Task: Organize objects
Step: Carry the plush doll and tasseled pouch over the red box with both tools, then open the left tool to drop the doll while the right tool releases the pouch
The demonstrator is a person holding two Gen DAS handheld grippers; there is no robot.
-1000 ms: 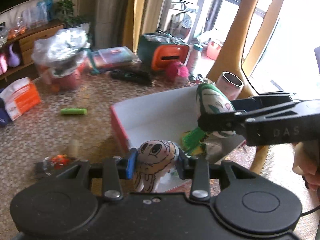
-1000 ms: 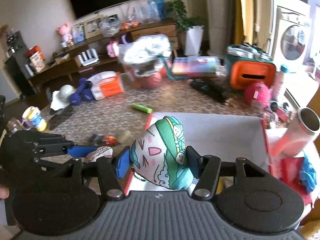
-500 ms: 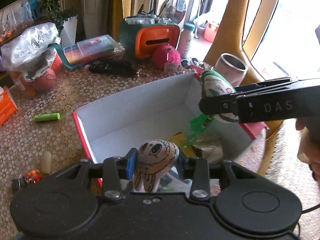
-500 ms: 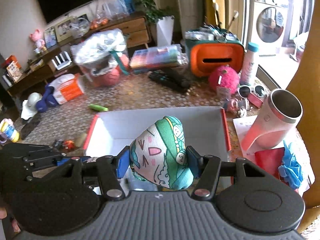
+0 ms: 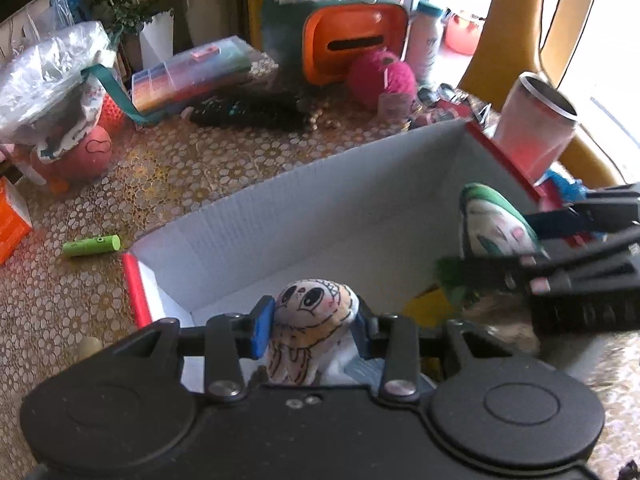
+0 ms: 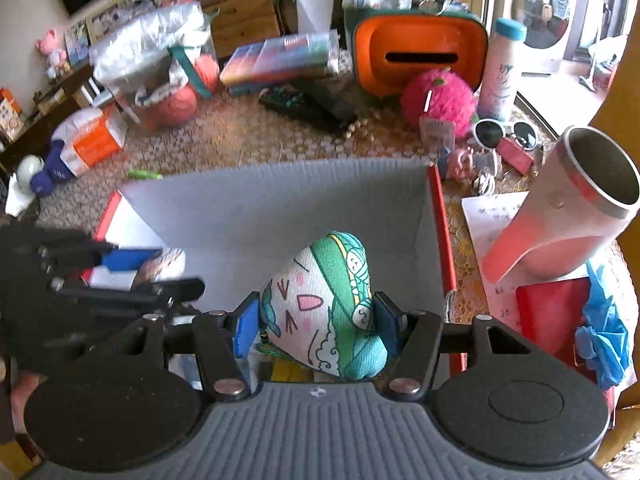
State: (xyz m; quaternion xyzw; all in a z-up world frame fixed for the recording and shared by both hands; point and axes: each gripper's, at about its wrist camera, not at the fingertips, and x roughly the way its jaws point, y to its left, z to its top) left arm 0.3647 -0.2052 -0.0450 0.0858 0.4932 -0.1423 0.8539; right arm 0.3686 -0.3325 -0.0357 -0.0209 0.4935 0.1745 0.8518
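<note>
the left tool (image 5: pixel 312 330) is level over the near-left corner of the open white corrugated box with red edges (image 5: pixel 320 200), its blue-padded fingers clenched on a small cream stuffed pouch with a drawn big-eyed face (image 5: pixel 308 332), which hangs between them above the box interior. the right tool (image 6: pixel 316 326) points forward over the right half of the same box, gripping a green-and-white stuffed pouch printed with a cat face (image 6: pixel 324 316); the pouch stands upright, its pointed top up, bulging past the pads. in the left wrist view the right tool reaches in sideways from the right edge, slightly blurred. the box sits on a gold-patterned surface (image 5: pixel 192 168). a pink steel-rimmed tumbler (image 6: pixel 576 216) stands just beside the box's right wall, and a small green tube (image 5: pixel 92 245) lies on the surface, left of the box.
</note>
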